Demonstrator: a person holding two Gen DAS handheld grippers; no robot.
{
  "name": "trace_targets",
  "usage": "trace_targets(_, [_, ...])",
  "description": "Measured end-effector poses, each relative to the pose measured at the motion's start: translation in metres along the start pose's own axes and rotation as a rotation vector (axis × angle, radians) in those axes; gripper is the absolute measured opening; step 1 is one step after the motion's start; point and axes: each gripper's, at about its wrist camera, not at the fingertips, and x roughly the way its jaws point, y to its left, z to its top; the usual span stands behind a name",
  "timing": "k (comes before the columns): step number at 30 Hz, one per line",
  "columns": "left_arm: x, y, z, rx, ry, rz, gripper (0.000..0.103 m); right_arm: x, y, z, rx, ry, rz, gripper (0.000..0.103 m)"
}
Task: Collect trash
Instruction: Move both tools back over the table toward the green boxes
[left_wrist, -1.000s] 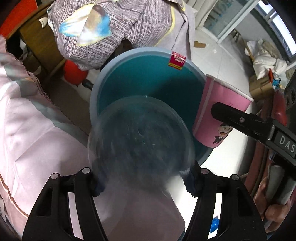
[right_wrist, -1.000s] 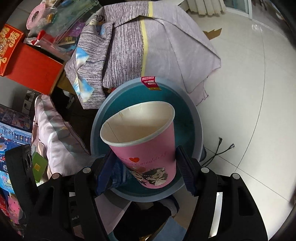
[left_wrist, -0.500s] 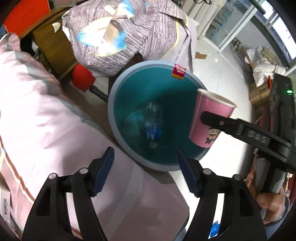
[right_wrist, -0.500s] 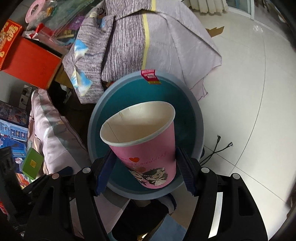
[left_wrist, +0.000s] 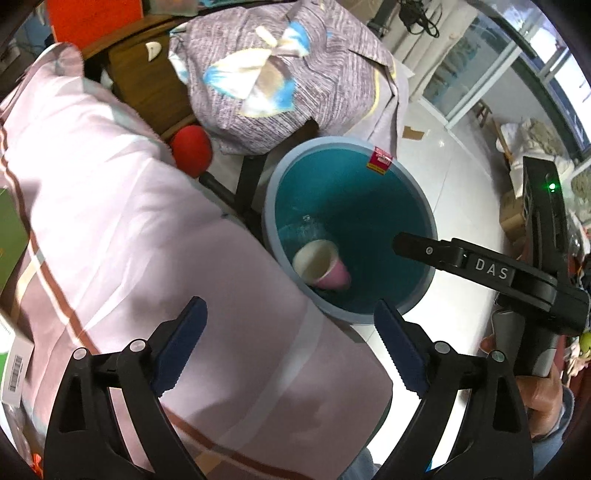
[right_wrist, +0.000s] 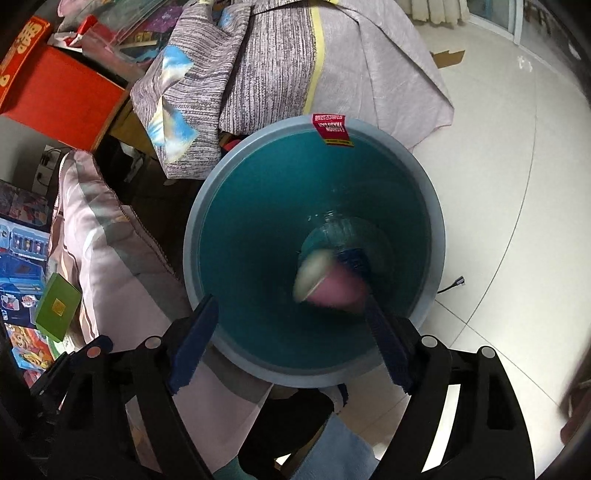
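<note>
Pink paper cup (left_wrist: 324, 264) lies on its side at the bottom of the teal bin (left_wrist: 373, 221), mouth facing up-left; in the right wrist view the cup (right_wrist: 332, 280) is motion-blurred, so prob. not settled yet. Half a sec ago it was upright in the right claw's grip over the bin; now it's released and inside. A clear plastic bottle (right_wrist: 347, 236) sits just beside/under the cup, w/ a blue label; it went in a moment before.

Right claw (right_wrist: 291, 332) hangs over the bin's near rim, jaws wide apart, nothing between them. Left claw (left_wrist: 291, 339) is also wide open and empty, pulled back over a pink striped quilt (left_wrist: 147, 236) beside the bin.

Around the bin: red sticker (right_wrist: 331, 130) on the far rim, grey striped bedding (right_wrist: 288, 62) behind, white tile floor (right_wrist: 517, 184) to the right.

Judgement: both items are binned, so this drop-off looks done; next step is likely finding more trash, if any remains.
</note>
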Motion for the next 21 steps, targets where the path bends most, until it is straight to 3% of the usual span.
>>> trace_targets(10, [-0.030,0.018,-0.026,-0.037,-0.041,0.007,0.095,-0.012,0.016,-0.023,-0.023,0.003,-0.038,0.083])
trace_targets(21, [-0.081,0.069,-0.070,-0.130,-0.124,0.024,0.097,-0.031,0.090,-0.060,-0.173,0.001,-0.015,0.085])
